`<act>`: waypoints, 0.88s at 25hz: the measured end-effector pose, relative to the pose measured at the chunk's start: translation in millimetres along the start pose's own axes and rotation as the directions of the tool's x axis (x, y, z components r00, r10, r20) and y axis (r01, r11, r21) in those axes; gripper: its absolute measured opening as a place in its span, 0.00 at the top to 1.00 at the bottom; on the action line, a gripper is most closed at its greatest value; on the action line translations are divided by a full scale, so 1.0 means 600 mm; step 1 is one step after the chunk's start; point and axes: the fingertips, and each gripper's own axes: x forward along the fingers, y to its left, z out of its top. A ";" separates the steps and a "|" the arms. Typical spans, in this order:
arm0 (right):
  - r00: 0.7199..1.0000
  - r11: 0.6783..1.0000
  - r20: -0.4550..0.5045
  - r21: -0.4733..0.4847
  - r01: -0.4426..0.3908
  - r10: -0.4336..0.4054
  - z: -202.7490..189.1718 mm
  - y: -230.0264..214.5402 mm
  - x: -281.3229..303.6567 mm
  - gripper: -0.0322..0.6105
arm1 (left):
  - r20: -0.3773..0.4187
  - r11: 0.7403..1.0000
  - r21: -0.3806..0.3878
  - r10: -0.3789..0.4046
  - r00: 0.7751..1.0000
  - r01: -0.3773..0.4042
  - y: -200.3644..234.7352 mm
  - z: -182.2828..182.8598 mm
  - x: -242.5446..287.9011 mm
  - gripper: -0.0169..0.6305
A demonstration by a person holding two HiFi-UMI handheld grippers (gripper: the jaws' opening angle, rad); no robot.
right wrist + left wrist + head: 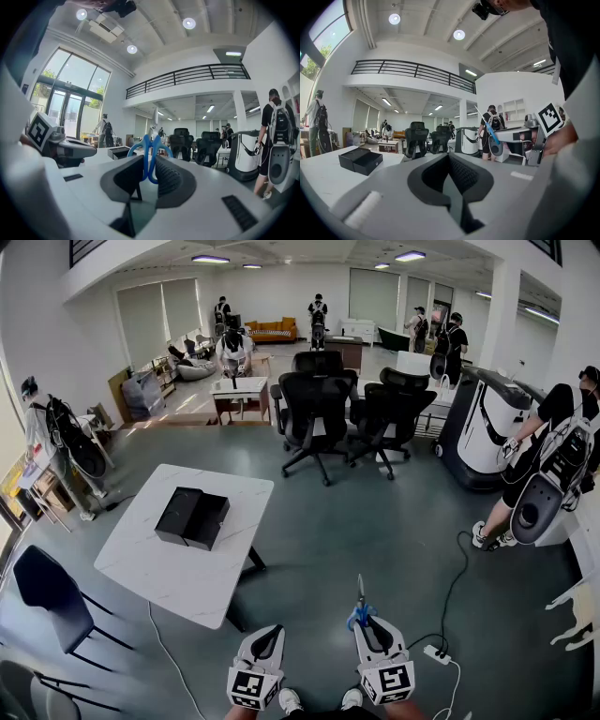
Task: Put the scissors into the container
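Scissors point(149, 154) held in right tongs point(149, 176), open floor point(375, 531) before container point(192, 517).

Head view high, steeply downward; gripper views low, level; black container point(192, 517) common to all.

Bare floor point(356, 531) separates right tool point(362, 621) from table point(150, 559).

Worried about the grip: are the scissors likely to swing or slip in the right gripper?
Probably stiff: the scissors stand straight out of the right gripper without drooping. They might pivot, since the jaws pinch only the rounded blue handle loops. Likely light: thin blades.
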 end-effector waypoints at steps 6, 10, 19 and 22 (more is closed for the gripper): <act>1.000 1.000 0.009 -0.006 0.020 -0.020 0.008 0.022 0.030 0.82 | 0.005 1.000 0.002 0.000 1.000 0.000 0.037 -0.014 -0.003 0.96; 1.000 1.000 0.013 -0.009 0.013 -0.013 0.016 0.037 0.039 0.82 | 0.011 1.000 0.015 -0.023 1.000 0.023 0.036 -0.014 -0.010 0.96; 0.998 0.999 0.051 0.010 0.043 -0.043 0.032 0.078 0.053 0.82 | 0.009 0.999 0.018 -0.042 0.999 0.042 0.075 -0.025 -0.042 0.96; 0.997 0.999 0.054 0.017 0.046 -0.047 0.034 0.083 0.056 0.82 | 0.003 0.999 0.003 -0.034 0.999 0.034 0.086 -0.026 -0.046 0.96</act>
